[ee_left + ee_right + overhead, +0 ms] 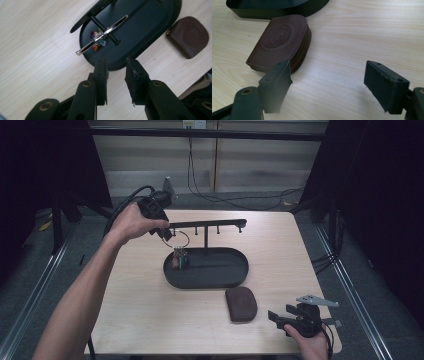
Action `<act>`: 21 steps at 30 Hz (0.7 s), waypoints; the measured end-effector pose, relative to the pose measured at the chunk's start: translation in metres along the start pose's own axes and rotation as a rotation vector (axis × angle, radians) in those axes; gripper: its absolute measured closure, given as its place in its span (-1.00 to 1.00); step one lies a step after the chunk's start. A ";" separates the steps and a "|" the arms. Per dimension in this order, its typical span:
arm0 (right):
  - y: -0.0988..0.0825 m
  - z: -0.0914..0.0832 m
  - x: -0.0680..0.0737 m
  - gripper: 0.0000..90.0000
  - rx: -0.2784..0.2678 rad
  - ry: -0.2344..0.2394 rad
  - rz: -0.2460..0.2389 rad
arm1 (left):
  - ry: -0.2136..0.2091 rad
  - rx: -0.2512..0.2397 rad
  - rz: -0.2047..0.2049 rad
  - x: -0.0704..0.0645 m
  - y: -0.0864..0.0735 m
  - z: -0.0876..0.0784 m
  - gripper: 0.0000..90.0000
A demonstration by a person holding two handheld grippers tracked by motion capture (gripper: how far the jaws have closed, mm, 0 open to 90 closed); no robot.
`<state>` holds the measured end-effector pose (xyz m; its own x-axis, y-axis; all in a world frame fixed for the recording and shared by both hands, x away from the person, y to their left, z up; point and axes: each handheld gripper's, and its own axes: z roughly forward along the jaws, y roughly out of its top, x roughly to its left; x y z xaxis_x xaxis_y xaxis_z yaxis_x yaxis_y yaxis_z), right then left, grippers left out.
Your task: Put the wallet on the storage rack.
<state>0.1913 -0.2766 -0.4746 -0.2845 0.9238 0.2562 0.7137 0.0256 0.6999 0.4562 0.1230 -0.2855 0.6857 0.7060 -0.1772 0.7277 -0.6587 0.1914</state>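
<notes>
The left gripper [116,65] has its jaws slightly apart, empty, above the bangle [102,35] hanging on the stand's peg [106,31], its long axis running diagonally.

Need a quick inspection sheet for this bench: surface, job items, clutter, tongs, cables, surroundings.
Surface: light wooden table, bare where visible.
Job's things: black oval tray with a hanging rack; a silver bracelet hangs on a rack peg, its coloured charms dangling over the tray.
Clutter: brown zipped leather pouch lying just in front of the tray.
Grippers: left tongs open, nothing between them, just short of the bracelet; right tongs wide open, empty, beside the pouch.
Cables: black cable trails from the left tongs; more cables on the floor behind.
Surroundings: grey floor, dark curtains at both sides.
</notes>
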 end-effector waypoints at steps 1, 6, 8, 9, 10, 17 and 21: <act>0.000 0.001 0.000 -0.52 0.002 -0.001 0.000 | -0.008 -0.013 -0.010 0.002 -0.002 0.000 0.57; 0.001 0.001 0.000 -0.52 0.003 -0.005 0.005 | -0.067 -0.076 -0.033 0.012 -0.014 0.002 0.45; 0.001 0.001 0.000 -0.52 0.007 -0.006 0.006 | -0.073 -0.085 -0.029 0.014 -0.019 0.003 0.34; 0.001 0.002 0.000 -0.52 0.005 -0.009 0.002 | -0.082 -0.105 -0.033 0.015 -0.023 0.003 0.27; 0.001 0.002 0.000 -0.52 0.005 -0.010 -0.001 | -0.089 -0.122 -0.041 0.017 -0.026 0.003 0.23; 0.001 0.003 0.001 -0.52 0.009 -0.012 0.000 | -0.108 -0.190 -0.056 0.017 -0.048 0.006 0.05; 0.001 0.002 0.001 -0.52 0.008 -0.012 0.000 | -0.120 -0.208 -0.057 0.017 -0.061 0.012 -0.03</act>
<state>0.1932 -0.2748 -0.4755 -0.2765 0.9285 0.2479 0.7188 0.0286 0.6947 0.4240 0.1719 -0.3118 0.6497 0.6966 -0.3044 0.7545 -0.5419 0.3704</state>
